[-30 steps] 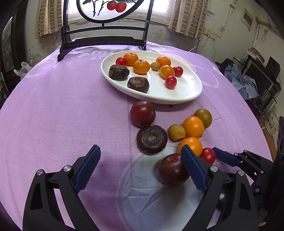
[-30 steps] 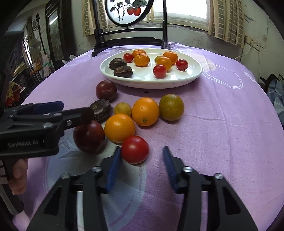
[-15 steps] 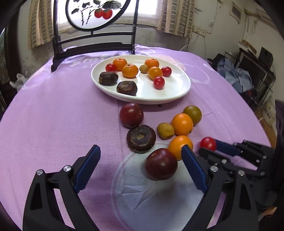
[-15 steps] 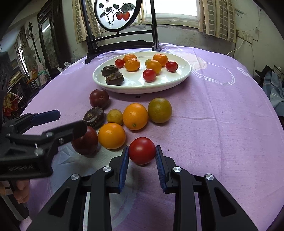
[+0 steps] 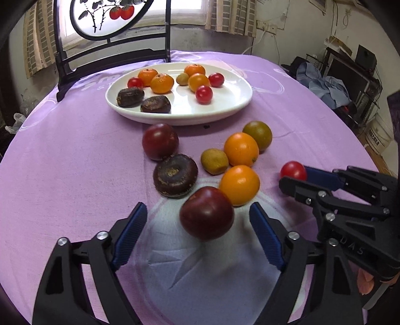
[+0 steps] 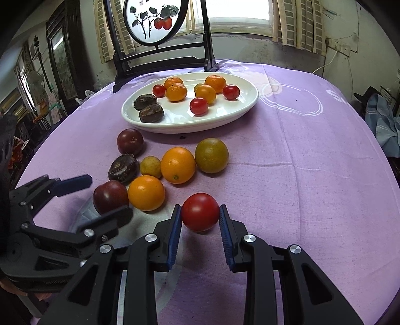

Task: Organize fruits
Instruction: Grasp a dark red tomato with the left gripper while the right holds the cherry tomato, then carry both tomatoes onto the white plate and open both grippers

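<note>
My right gripper (image 6: 199,220) is shut on a red tomato (image 6: 200,211), just above the purple cloth; the tomato also shows in the left wrist view (image 5: 293,170). My left gripper (image 5: 198,220) is open around a dark red plum (image 5: 206,213), its pads apart from it. Loose on the cloth lie two oranges (image 5: 239,184) (image 5: 241,149), a green-brown citrus (image 5: 257,135), a small yellow fruit (image 5: 214,161), a dark flat fruit (image 5: 175,175) and a second plum (image 5: 160,141). A white oval plate (image 5: 232,105) behind holds several small fruits.
A dark wooden stand with a round painted panel (image 6: 155,22) rises behind the plate at the table's far edge. The table edge curves away on the right (image 6: 385,160). Clutter and a chair with clothes stand beyond it (image 5: 325,85).
My right gripper has shut on the red tomato and lifted it slightly. My left gripper has moved forward so the near plum sits between its open fingers.
</note>
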The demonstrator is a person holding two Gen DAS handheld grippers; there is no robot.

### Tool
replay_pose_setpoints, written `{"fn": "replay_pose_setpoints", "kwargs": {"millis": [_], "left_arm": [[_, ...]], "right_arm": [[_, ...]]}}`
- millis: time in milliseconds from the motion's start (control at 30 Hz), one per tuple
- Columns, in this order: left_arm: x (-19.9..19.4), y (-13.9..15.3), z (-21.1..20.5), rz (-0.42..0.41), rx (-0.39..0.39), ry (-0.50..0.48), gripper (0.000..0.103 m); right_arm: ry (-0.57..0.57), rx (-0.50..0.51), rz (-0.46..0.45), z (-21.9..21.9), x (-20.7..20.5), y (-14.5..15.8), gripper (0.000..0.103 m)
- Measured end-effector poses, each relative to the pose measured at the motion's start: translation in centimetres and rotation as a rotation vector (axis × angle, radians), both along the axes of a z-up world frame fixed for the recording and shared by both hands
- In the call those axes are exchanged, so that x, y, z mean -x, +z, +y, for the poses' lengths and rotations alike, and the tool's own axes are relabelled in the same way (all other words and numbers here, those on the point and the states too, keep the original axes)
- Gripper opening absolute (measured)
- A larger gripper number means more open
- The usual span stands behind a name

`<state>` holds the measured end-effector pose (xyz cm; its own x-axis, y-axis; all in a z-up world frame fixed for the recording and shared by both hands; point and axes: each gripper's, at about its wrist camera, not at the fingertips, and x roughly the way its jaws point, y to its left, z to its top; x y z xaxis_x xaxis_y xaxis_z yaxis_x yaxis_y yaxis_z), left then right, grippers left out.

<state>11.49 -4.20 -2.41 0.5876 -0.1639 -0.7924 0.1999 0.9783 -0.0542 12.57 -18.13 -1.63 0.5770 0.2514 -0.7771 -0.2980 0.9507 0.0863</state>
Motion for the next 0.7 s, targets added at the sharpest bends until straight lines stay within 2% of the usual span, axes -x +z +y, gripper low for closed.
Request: {"fn": "replay_pose_setpoints", "kwargs": {"millis": [100,167,233,300,533,700], "left_arm": [[-0.1,-0.4,-0.2,0.009,-0.011,-0.013,0.069],[-0.3,-0.7,-0.2,0.020,-0.010,-0.012,0.056],[-0.3,-0.9,-0.1,0.020,-0.007,-0.013,0.052],[-0.3,-0.8,-0.2,0.018,0.011,-0.028,0.044],[-0.5,-0.3,0.3,0.025,0.040,0.001,0.041],[0.2,1.8,1.3,-0.054,0.077,0.019,0.041]], "right_arm": [[-0.003,-0.005,-0.006,-0.1,0.1,0.2,0.031],[-0.003,-0.005,-0.009,-0.2,0.1,0.3,0.031],[-0.003,-0.005,-0.010,-0.2,0.1,0.3,0.031],[-0.002,-0.003,-0.011,-0.1,0.1,0.3,0.031],[-0.003,-0.003,-0.017,-0.2,0.0,0.4,0.031],[-0.006,-0.001,-0.044,-0.2,0.3,0.8,0.031]]}}
